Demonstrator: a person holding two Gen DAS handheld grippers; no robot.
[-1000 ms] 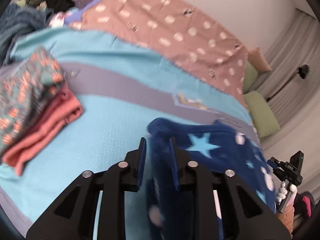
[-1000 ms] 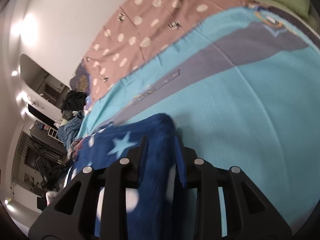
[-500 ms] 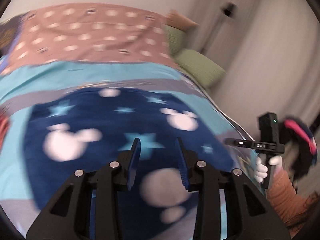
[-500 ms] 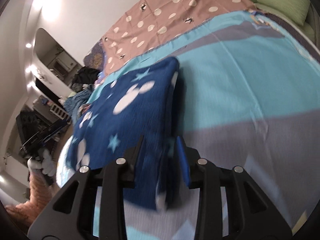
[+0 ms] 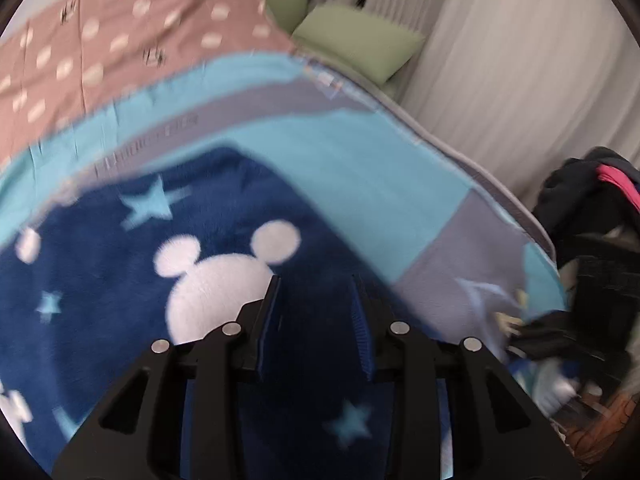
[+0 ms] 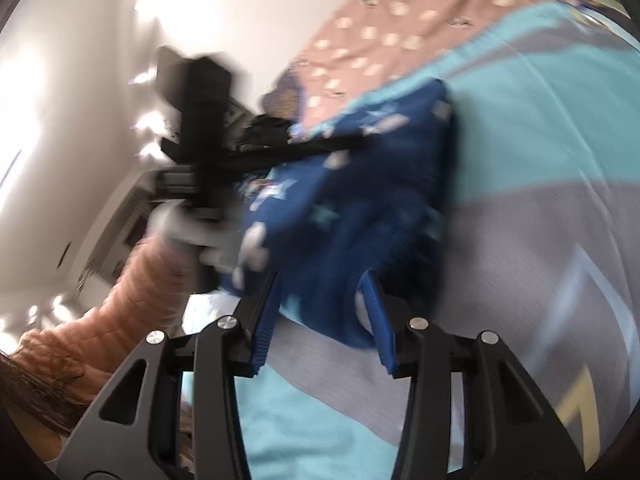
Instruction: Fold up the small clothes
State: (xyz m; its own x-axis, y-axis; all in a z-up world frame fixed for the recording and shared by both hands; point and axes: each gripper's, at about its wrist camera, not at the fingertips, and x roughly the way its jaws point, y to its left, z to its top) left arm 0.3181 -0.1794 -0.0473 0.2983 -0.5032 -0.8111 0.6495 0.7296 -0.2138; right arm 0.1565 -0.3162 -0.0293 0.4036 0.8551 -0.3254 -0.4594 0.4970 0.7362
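The bed [image 5: 360, 168] fills most of both views, covered by a turquoise-and-grey blanket [image 6: 540, 128], with a pink spotted sheet [image 5: 120, 48] along its far side and green pillows [image 5: 360, 44] at the end by the pale curtain [image 5: 520, 60]. On the blanket lies the task's thing — a navy fleece garment [image 5: 224, 208] printed with light-blue stars and white mouse-head shapes, spread flat in the left wrist view, with one edge running diagonally toward the pillows' side of the bed. In the right wrist view the same garment [image 6: 360, 200] looks bunched near the bed's front edge. The left claw [image 5: 316, 292] hangs over the garment with its jaws partly apart; no fabric shows pinched between its blue pads [image 5: 270, 312]. The right claw [image 6: 324, 304] has just been widening its jaws, and the garment's near edge lies between the pads [image 6: 378, 320] — whether they press on it is lost in blur. Beside the bed, a white-gloved hand [image 6: 196, 232] on an orange sleeve [image 6: 136, 288] holds the other gripper's black handle.
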